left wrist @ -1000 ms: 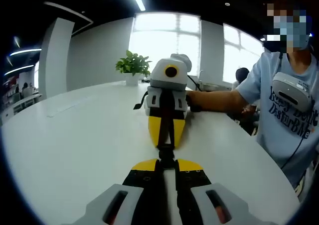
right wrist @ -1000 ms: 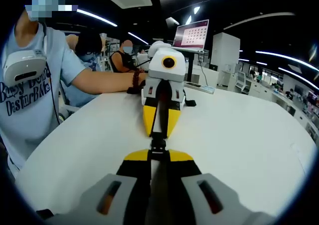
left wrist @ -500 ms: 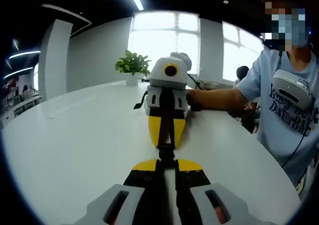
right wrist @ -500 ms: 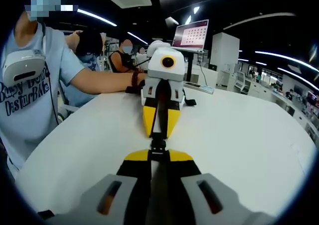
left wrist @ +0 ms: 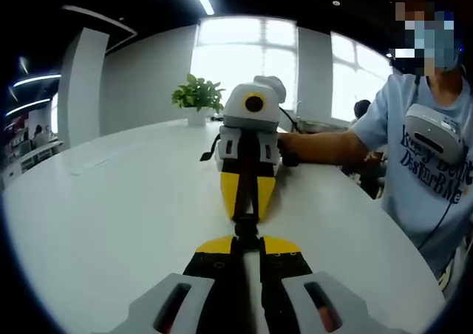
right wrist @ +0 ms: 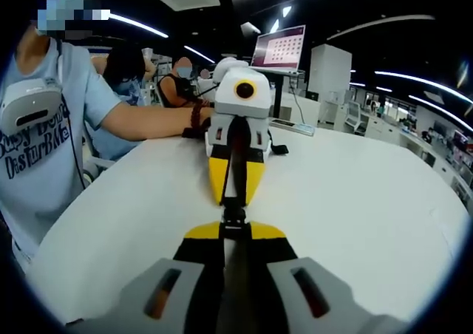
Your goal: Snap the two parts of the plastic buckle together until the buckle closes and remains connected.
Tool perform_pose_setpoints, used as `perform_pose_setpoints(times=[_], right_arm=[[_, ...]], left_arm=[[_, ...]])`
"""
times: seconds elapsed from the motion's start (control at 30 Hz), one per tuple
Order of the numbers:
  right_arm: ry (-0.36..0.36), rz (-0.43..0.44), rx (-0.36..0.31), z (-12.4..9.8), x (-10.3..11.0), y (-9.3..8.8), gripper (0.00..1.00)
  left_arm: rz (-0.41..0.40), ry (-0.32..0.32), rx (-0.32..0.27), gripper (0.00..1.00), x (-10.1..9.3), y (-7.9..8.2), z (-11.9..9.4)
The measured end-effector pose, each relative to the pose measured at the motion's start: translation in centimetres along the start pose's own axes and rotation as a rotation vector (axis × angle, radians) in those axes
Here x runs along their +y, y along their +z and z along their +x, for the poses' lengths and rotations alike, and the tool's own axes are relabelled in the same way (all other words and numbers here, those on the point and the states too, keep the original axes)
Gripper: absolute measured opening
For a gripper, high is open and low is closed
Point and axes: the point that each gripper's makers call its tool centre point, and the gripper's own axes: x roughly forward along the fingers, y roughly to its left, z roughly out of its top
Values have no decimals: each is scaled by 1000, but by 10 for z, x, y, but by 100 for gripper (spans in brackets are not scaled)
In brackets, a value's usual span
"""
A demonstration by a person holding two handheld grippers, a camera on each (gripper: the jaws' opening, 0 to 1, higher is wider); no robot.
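Two grippers meet nose to nose over the white tabletop (left wrist: 111, 223): left gripper (left wrist: 247, 239) and right gripper (right wrist: 234, 227), fingers pressed together, each pinching the black buckle (left wrist: 247, 225), seemingly joined between them.

Wide white table (left wrist: 111, 201) spreading across the room — at its far edge a potted green plant (left wrist: 197, 97) stands before bright windows (left wrist: 247, 57). A person in a light blue printed T-shirt (right wrist: 41, 142) stands alongside. Beyond, a monitor (right wrist: 279, 48) glows on a stand — seated people (right wrist: 181, 79) nearby.
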Motion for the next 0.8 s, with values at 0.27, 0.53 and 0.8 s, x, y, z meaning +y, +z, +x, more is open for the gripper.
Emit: perform_pose_setpoints(times=[0.27, 0.53, 0.8], right_arm=[[3, -12, -6, 0, 1, 0, 8], [94, -58, -74, -2, 19, 15, 0], [189, -106, -39, 43, 45, 20, 0]], left_arm=[[4, -1, 0, 8, 0, 0, 0], [8, -3, -11, 8, -1, 1, 5], [14, 7, -9, 9, -8, 3, 10]])
